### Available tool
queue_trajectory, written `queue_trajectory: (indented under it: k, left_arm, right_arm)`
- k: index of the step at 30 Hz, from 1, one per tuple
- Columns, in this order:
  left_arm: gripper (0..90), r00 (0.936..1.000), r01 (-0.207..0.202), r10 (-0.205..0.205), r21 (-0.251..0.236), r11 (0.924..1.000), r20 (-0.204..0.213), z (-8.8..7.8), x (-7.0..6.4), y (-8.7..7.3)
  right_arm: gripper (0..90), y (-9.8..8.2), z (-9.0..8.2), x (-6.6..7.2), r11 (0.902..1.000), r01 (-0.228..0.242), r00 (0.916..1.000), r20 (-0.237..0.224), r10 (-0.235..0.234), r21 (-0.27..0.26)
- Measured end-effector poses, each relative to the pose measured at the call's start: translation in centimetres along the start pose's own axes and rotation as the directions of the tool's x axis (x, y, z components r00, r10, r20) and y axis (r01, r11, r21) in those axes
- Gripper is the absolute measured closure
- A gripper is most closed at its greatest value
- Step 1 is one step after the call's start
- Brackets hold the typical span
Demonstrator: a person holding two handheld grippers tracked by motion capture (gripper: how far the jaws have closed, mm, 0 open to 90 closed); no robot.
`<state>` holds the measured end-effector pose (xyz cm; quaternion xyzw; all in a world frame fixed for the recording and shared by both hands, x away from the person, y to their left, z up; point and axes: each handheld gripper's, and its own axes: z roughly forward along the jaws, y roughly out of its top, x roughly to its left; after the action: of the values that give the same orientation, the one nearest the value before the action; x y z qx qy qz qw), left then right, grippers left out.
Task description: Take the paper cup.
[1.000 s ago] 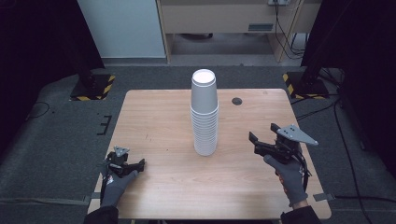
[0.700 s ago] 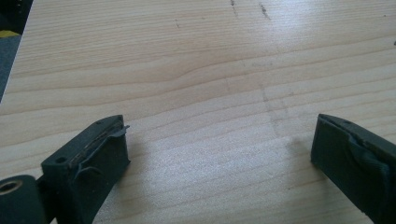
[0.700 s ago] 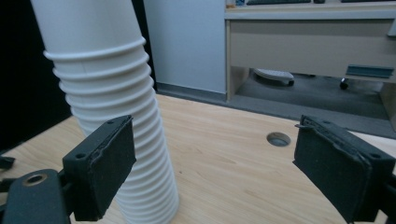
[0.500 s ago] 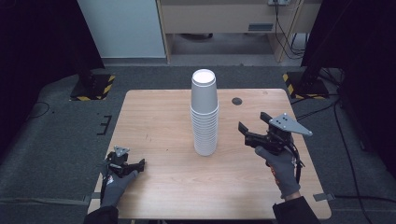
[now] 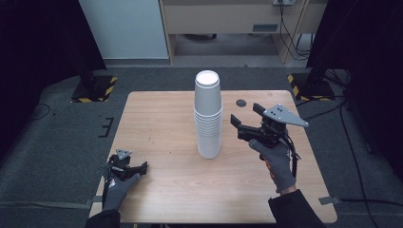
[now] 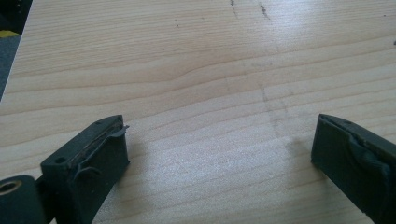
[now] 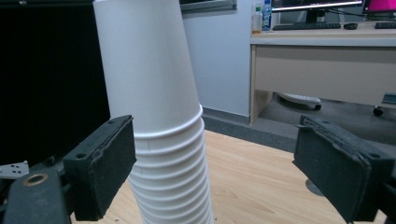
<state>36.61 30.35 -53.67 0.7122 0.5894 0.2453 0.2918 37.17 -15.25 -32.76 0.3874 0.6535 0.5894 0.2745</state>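
A tall stack of white paper cups (image 5: 208,116) stands upside down at the middle of the wooden table (image 5: 157,118). My right gripper (image 5: 244,124) is raised just right of the stack, open, pointing at it. In the right gripper view the cup stack (image 7: 159,121) rises just inside the left jaw, with nothing gripped. My left gripper (image 5: 139,167) rests low at the table's front left corner, open and empty. In the left gripper view its jaws stand wide apart over bare wood (image 6: 210,93).
A small dark round disc (image 5: 241,102) lies on the table behind my right gripper. Yellow-and-black striped stand feet (image 5: 95,88) sit on the floor at both far corners. A desk (image 7: 322,60) and a white wall panel stand beyond the table.
My right gripper has risen and moved left toward the cup stack. The left gripper has stayed where it was.
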Motion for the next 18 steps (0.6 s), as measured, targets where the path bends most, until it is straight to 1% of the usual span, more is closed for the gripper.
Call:
queue_trajectory:
  k: [8, 18]
  left_arm:
    - [3.0, 1.0, 0.0, 0.0, 0.0, 1.0, 0.0, 0.0, 0.0, 0.0]
    - [2.8, 1.0, -0.001, 0.001, 0.001, 1.0, 0.001, 0.0, 0.0, 0.0]
  right_arm:
    - [12.9, 1.0, 1.0, 0.8, 1.0, 0.001, 0.9998, -0.019, -0.001, -0.009]
    - [12.7, 1.9, 3.0, 2.1, 0.9999, 0.013, 0.9989, -0.045, -0.014, -0.011]
